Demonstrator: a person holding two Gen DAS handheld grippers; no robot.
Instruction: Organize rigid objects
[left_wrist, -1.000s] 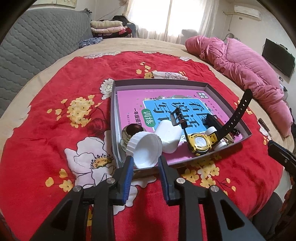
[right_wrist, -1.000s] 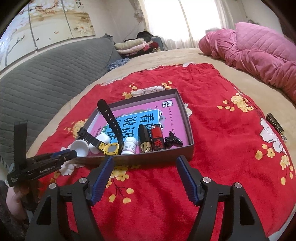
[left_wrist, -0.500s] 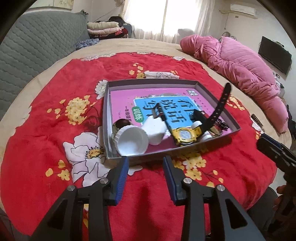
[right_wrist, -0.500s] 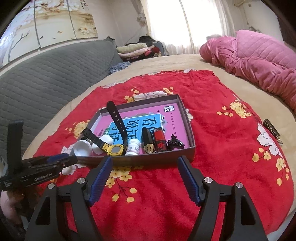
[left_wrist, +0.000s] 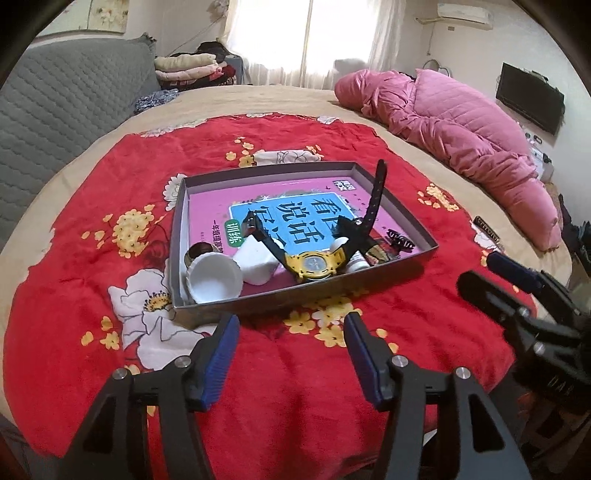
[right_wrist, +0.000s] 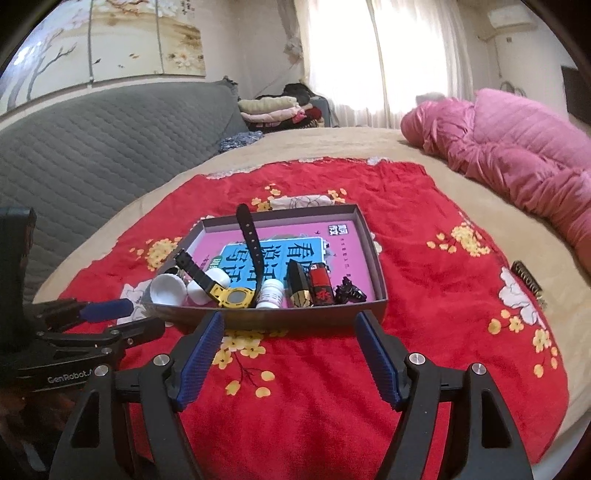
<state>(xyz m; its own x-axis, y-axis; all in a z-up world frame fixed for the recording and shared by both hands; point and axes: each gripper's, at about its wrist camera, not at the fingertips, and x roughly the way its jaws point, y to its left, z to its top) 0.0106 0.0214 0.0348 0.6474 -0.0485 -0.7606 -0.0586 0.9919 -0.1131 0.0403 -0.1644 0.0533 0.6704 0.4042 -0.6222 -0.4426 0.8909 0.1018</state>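
A grey shallow box lies on the red floral blanket, lined with a pink and blue book. In it lie a white cap, a white bottle, a yellow watch with black straps, a small white bottle, a black-gold tube, a red lighter and a black clip. My left gripper is open and empty, just in front of the box. My right gripper is open and empty at the box's near wall.
A dark bar-shaped item lies on the blanket right of the box. A pink quilt is heaped at the right. A grey padded headboard and folded clothes stand behind.
My left gripper has let go of the white cap, opened wide and pulled back from the box. The cap now rests in the box's near corner. The right gripper rose slightly.
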